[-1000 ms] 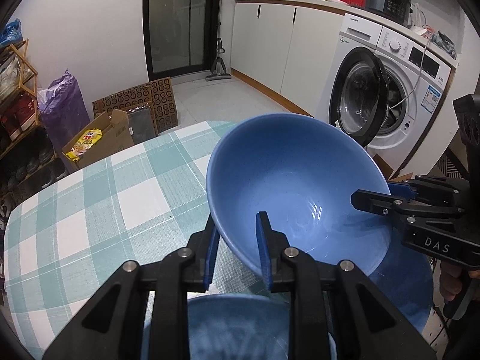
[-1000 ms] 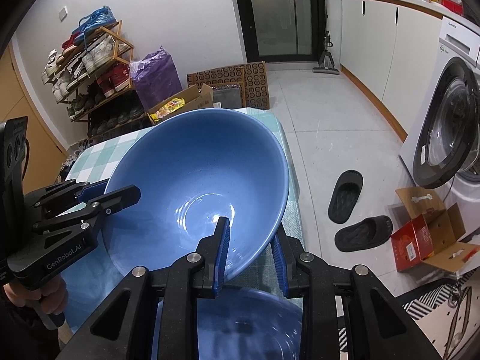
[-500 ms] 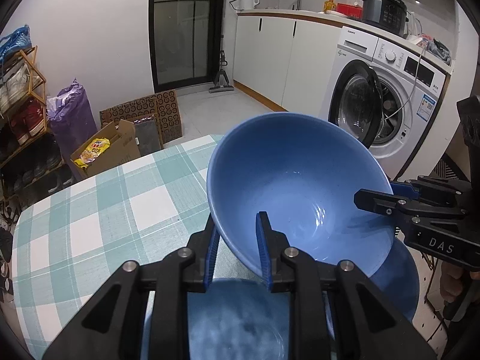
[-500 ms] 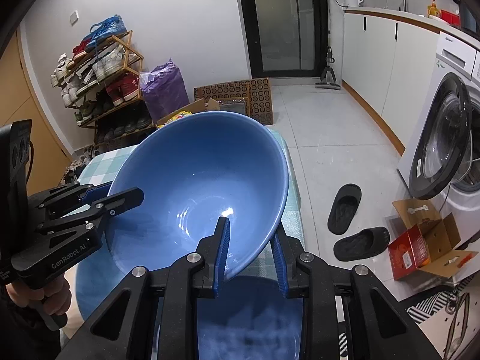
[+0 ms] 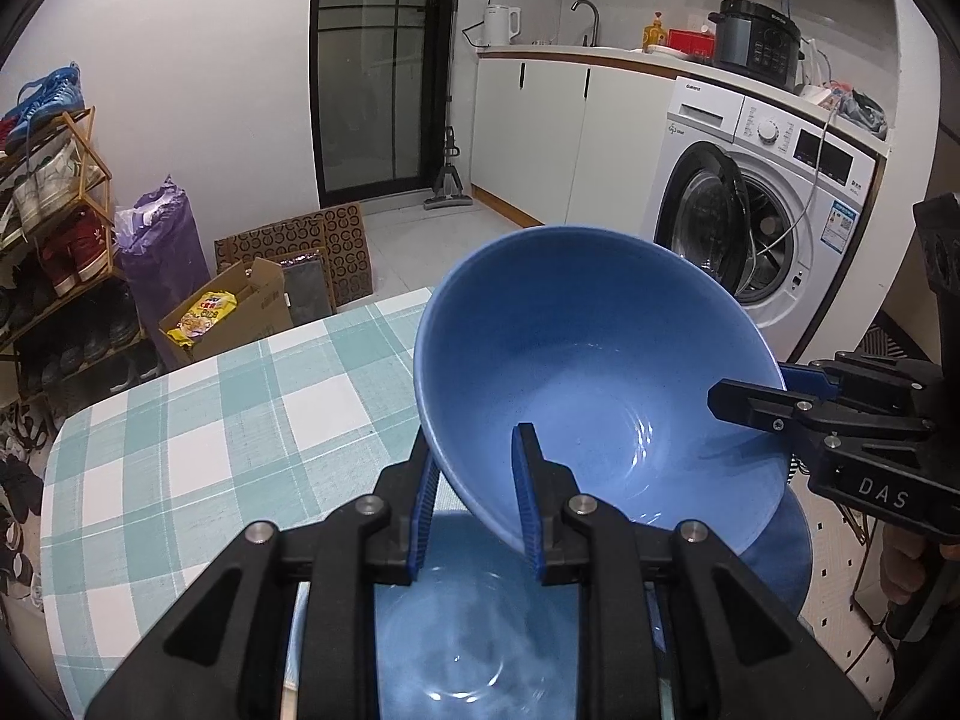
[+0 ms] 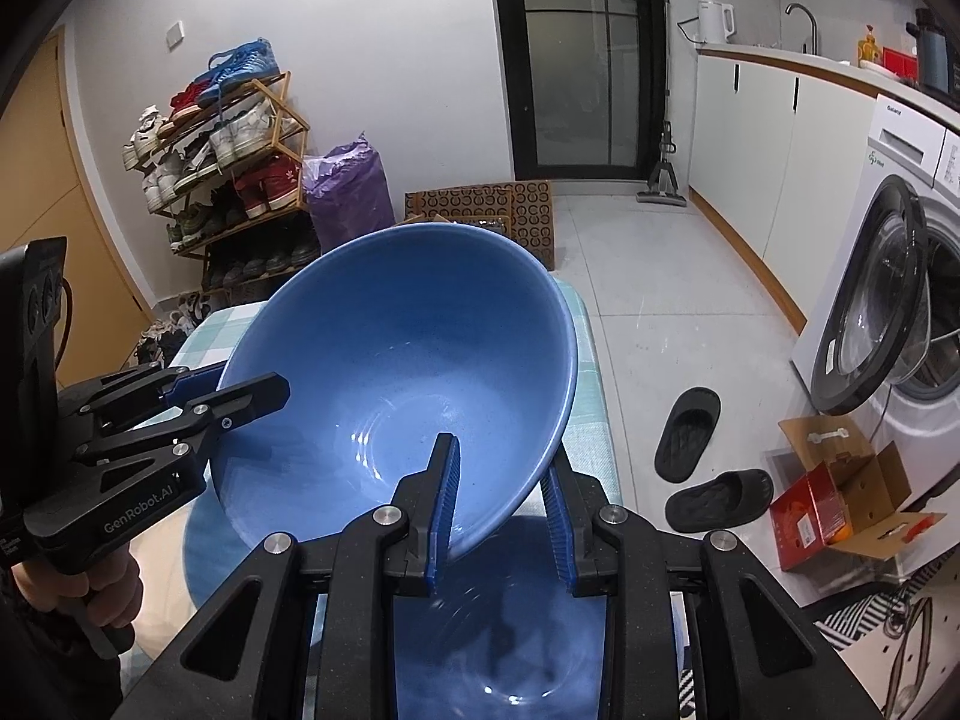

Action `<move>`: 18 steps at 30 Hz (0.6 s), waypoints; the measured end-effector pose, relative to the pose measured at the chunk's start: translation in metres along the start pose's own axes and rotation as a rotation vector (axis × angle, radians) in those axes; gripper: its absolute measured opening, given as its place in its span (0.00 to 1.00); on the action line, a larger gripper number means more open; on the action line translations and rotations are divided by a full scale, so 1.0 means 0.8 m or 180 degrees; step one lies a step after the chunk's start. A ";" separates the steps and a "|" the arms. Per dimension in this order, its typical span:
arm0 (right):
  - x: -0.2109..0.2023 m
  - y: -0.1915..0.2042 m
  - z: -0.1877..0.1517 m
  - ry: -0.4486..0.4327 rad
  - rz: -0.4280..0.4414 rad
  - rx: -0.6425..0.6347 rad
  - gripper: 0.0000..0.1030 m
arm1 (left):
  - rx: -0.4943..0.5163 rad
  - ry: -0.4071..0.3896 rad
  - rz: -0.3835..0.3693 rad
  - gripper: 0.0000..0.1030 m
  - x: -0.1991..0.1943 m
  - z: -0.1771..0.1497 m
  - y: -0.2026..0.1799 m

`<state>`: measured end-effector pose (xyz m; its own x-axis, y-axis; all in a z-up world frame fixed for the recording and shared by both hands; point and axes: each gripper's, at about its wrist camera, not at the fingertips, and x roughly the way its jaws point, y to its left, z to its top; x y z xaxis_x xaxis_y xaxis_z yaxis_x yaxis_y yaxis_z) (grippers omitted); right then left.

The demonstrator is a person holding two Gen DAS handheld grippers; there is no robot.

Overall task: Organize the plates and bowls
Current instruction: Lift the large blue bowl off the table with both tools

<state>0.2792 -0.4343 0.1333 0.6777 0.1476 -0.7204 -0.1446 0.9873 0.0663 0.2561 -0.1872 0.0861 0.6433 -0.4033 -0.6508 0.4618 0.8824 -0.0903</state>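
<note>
A large blue bowl is held in the air between both grippers, tilted. My left gripper is shut on its near rim; it also shows in the right wrist view, clamped on the bowl's left rim. My right gripper is shut on the bowl's near rim and shows in the left wrist view on the right rim. A second blue bowl sits below, also in the right wrist view. A blue plate lies under the held bowl.
The table has a green and white checked cloth. A washing machine with its door open stands to the right. A shoe rack, a purple bag, cardboard boxes and black slippers are on the floor.
Both grippers have lifted the large bowl higher above the table; the bowl below and the plate now look farther away. The grips have not changed.
</note>
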 end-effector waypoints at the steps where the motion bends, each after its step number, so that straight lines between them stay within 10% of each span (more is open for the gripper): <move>1: -0.005 0.003 -0.003 -0.0012 -0.0006 -0.0015 0.27 | -0.0003 -0.0009 0.0001 0.22 -0.002 -0.001 0.001; 18: -0.020 0.058 -0.023 -0.0028 0.0060 -0.0216 0.27 | -0.0133 -0.0085 0.0130 0.22 -0.039 -0.035 0.028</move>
<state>0.2483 -0.3921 0.1354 0.6806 0.1669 -0.7134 -0.2056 0.9781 0.0326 0.2293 -0.1478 0.0836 0.6773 -0.3725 -0.6344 0.4093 0.9074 -0.0958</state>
